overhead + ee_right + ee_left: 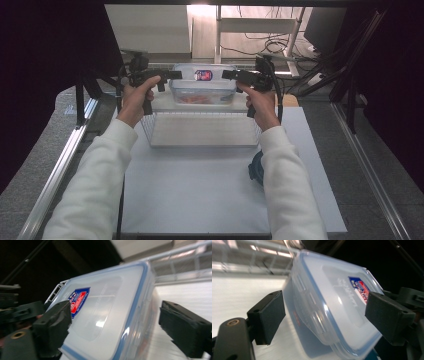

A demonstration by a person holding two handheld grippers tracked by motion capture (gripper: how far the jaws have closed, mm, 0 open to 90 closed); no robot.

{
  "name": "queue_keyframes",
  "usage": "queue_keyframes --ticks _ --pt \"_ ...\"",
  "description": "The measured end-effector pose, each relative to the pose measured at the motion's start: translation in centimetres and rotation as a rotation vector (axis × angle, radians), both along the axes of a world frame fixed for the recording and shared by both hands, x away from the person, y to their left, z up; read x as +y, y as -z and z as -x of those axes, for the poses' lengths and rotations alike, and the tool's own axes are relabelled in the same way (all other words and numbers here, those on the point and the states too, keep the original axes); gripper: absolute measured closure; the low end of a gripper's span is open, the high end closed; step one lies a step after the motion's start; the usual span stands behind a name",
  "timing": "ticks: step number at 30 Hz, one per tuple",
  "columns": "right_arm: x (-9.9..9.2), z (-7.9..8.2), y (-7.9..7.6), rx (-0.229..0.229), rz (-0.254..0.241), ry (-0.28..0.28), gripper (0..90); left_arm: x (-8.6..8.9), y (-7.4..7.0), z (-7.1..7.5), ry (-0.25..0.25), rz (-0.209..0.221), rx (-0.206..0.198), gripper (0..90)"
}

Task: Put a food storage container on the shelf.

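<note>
White sleeves are coming in from the near edge of the high view, each hand carrying a gripper up to the far end of the white tabletop (200, 190); most of that near surface is lying bare, giving plenty of room behind the hands; a blue object (256, 169) is sitting just beside the right forearm; metal rails are running along both sides of the table. Between the hands and the far edge a wire basket (200, 129) is standing with its mesh walls rising around a pale floor; just beyond it a clear plastic container (203, 84) is resting upright on a raised surface; it is wearing a translucent lid with a blue seal line around the rim, snap flaps on its ends and a red and blue sticker on top; something orange is showing through its wall. The left gripper (172, 75) is flanking one short end with its jaws standing wide, the pads apart from the plastic; the right gripper (229, 75) is flanking the opposite end likewise, wide open, gripping nothing.
</note>
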State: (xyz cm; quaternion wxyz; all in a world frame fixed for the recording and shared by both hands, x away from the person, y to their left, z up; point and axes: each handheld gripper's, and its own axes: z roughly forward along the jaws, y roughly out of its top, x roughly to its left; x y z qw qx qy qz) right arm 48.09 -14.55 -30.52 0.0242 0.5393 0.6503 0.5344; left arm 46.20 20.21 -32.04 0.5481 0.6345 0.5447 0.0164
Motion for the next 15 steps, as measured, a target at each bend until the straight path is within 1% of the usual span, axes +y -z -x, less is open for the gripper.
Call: queue_keyframes --ticks 1,2,3,4,5,6,7,8,9,12,13,15 --pt "0.0 0.5 -0.3 -0.026 0.025 0.013 7.6 0.2 -0.3 0.5 -0.005 -0.030 -0.034 17.4" --pt "0.0 1.0 -0.6 -0.051 0.059 0.024 6.9 0.2 -0.6 1.1 -0.022 -0.069 -0.070 20.9" --pt "-0.1 1.5 -0.9 -0.080 0.098 0.031 6.8 0.3 -0.8 1.5 -0.035 -0.102 -0.093 23.7" --pt "-0.1 2.0 -1.2 -0.099 0.118 0.034 6.8 0.4 -1.2 2.3 -0.036 -0.152 -0.130 24.2" --pt "-0.4 2.7 -1.6 -0.127 0.134 0.026 6.9 0.5 -1.3 3.0 -0.031 -0.167 -0.153 24.8" --pt "-0.7 3.4 -1.9 -0.150 0.137 0.017 7.9 0.7 -1.4 3.9 -0.013 -0.165 -0.167 25.4" --pt "-1.1 4.2 -2.2 -0.179 0.146 -0.001 9.4 0.8 -1.4 4.4 -0.001 -0.161 -0.169 25.2" --pt "-1.4 4.7 -2.3 -0.191 0.154 -0.017 10.8 1.0 -1.2 5.3 0.019 -0.156 -0.163 25.6" --pt "-1.8 5.5 -2.5 -0.217 0.166 -0.045 13.0 1.1 -1.1 5.8 0.025 -0.155 -0.159 26.0" --pt "-2.7 7.3 -2.5 -0.255 0.203 -0.071 18.3 1.3 -0.4 7.9 0.068 -0.162 -0.170 28.2" --pt "-3.0 7.9 -2.5 -0.263 0.215 -0.080 19.5 1.3 -0.1 8.5 0.082 -0.168 -0.174 28.3" --pt "-3.6 9.0 -2.3 -0.278 0.235 -0.101 23.1 1.2 0.4 10.0 0.093 -0.206 -0.182 28.3"
